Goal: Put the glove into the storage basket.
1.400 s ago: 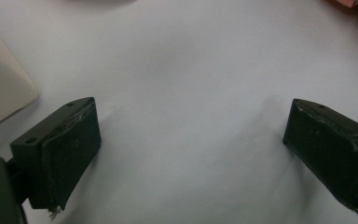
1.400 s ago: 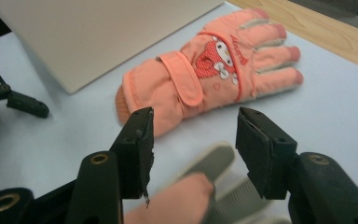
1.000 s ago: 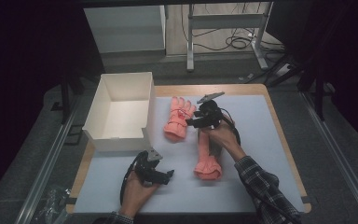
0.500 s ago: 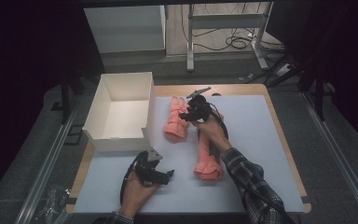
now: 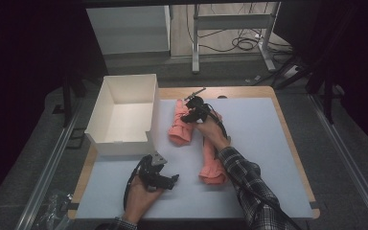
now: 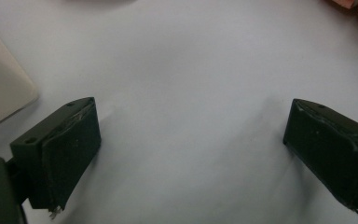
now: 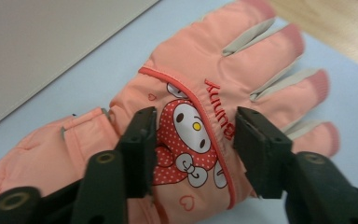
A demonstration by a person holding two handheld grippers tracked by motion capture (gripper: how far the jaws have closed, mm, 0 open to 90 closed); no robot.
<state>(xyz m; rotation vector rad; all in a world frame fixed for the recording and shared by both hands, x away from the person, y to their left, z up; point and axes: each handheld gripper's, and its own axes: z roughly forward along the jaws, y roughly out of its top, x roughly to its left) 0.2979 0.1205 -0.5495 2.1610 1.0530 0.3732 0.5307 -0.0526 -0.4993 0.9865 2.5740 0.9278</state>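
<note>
From above, my right gripper (image 5: 190, 115) sits over the padded salmon-pink glove (image 5: 180, 125) beside the white open box (image 5: 124, 115); close up, its fingers (image 7: 142, 140), just closing, straddle its cartoon patch unpinched and may snag only slippery fabric.

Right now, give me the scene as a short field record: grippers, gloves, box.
right gripper: over the far pink glove, jaws straddling its printed back and just closing in; grip not confirmed
left gripper: open, nothing between its jaws, over the pale blue mat
near pink glove: lying flat on the mat by the right forearm
white box: open-topped, at the mat's left edge, nothing seen inside
</note>
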